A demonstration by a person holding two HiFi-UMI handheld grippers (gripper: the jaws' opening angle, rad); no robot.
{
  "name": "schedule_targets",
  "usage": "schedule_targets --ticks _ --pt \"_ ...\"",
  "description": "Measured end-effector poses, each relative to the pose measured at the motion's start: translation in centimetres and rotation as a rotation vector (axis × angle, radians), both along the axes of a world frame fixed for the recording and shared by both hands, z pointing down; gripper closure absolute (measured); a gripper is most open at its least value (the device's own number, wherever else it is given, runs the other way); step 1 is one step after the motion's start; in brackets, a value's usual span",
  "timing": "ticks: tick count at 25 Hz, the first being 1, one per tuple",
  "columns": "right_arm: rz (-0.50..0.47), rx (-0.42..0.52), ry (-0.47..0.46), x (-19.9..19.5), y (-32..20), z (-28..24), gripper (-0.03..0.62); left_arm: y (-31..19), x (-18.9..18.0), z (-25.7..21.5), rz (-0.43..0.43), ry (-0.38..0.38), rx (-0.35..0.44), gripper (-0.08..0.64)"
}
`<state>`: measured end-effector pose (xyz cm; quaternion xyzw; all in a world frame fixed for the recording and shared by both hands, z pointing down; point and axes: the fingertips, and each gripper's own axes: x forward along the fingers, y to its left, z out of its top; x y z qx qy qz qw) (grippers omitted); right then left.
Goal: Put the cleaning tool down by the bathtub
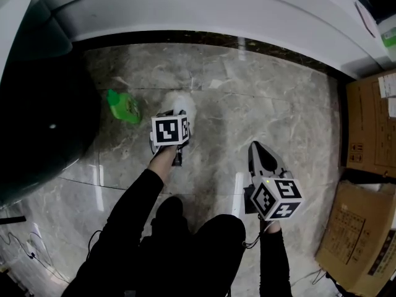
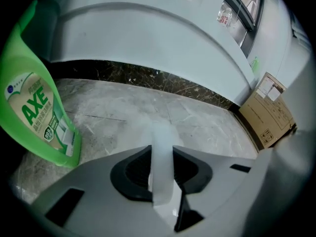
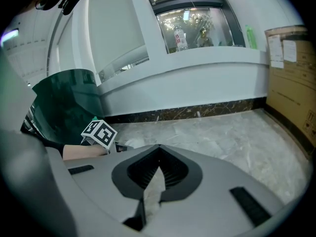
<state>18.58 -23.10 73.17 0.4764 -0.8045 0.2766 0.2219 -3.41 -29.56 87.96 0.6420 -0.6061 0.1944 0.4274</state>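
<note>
The floor (image 1: 272,104) is grey veined marble tile with a dark strip where it meets the white bathtub (image 1: 216,11). A green detergent bottle (image 1: 124,106) sits on it at left, cardboard boxes (image 1: 371,122) at right, and thin cables (image 1: 25,246) lower left.

Bathroom, home or showroom not determinable — grey marble floor (image 1: 247,104); dark glossy bathtub (image 1: 37,122); curved white ledge (image 1: 216,17) under a window; green detergent bottle (image 1: 124,106); cardboard boxes (image 1: 371,125) stacked along one side.
</note>
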Motion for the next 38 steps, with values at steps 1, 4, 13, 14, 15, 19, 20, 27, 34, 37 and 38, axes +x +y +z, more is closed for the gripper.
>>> schedule_targets --ticks 1,4,13,14,15,19,20,27,34,37,38 --pt "0.001 0.0 0.001 0.1 0.0 0.0 0.593 -0.1 0.1 0.1 0.002 -0.003 -0.001 0.466" --pt "0.005 0.001 0.005 0.3 0.1 0.1 0.592 -0.4 0.1 0.2 -0.002 -0.01 -0.004 0.465" --pt "0.004 -0.001 0.019 0.8 0.2 0.1 0.593 -0.3 0.5 0.4 0.01 -0.021 -0.01 0.463" --pt "0.003 0.001 0.021 0.8 0.2 0.0 0.594 -0.3 0.5 0.3 0.009 -0.018 -0.011 0.462" --pt "0.002 0.002 0.022 0.8 0.2 -0.1 0.593 -0.4 0.5 0.3 0.008 -0.016 -0.012 0.458" --pt "-0.002 0.008 0.025 0.7 0.2 -0.4 0.593 -0.3 0.2 -0.3 0.015 -0.033 -0.007 0.431" --pt "-0.004 0.011 0.026 0.6 0.2 -0.6 0.592 -0.3 0.1 -0.5 0.016 -0.038 -0.001 0.43" --pt "-0.024 0.054 0.028 0.0 -0.8 -2.6 0.592 -0.8 -0.1 -4.8 0.078 -0.132 0.097 0.428" --pt "-0.03 0.128 -0.011 -0.7 -2.5 -6.7 0.593 -1.9 0.9 -11.8 0.14 -0.125 0.257 0.442" --pt "-0.044 0.158 -0.009 -0.7 -3.0 -8.6 0.592 -2.4 1.1 -15.0 0.148 -0.113 0.315 0.462" --pt "-0.047 0.17 -0.007 -0.7 -3.2 -9.2 0.594 -2.6 1.1 -16.1 0.153 -0.112 0.337 0.466"
